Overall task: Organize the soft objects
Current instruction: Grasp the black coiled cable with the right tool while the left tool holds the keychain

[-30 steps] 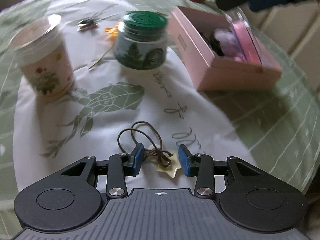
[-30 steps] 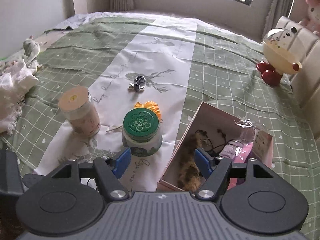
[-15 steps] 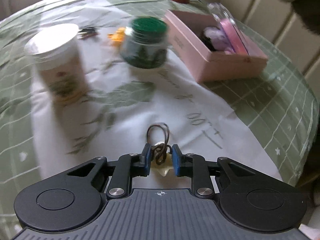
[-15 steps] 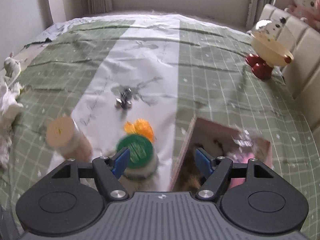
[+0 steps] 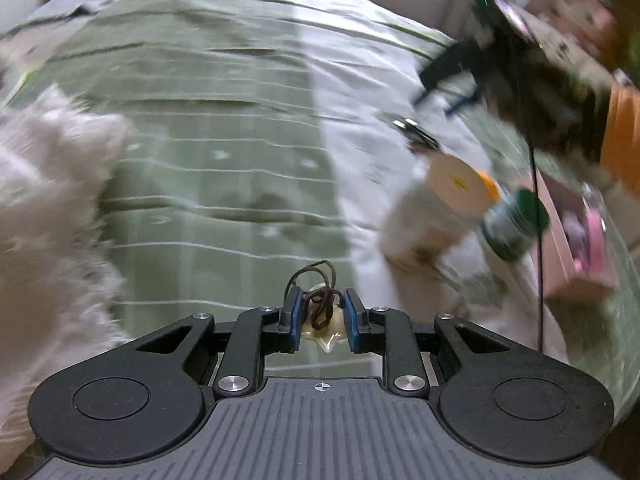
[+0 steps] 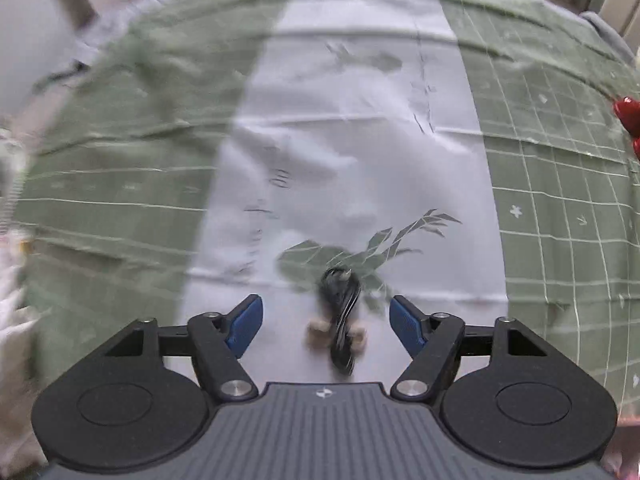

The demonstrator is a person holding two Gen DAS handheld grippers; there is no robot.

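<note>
My left gripper (image 5: 319, 310) is shut on a brown hair tie with a pale star charm (image 5: 320, 312) and holds it lifted above the bed. The pink box (image 5: 576, 232) with soft items in it stands at the right edge of the left wrist view. My right gripper (image 6: 326, 322) is open, its fingers on either side of a black hair tie with two beige beads (image 6: 340, 320) that lies on the white cloth. The other gripper and the person's arm (image 5: 520, 68) show blurred at the upper right of the left wrist view.
A cream paper cup (image 5: 436, 208) and a green-lidded jar (image 5: 514, 224) stand on the white strip left of the pink box. A white fluffy cloth (image 5: 44, 200) lies at the left. The green checked bedspread (image 6: 560, 208) spreads all around. A red toy (image 6: 628, 116) sits far right.
My left gripper has swung left with the brown hair tie in it. My right gripper has moved forward and down over the black hair tie, still open.
</note>
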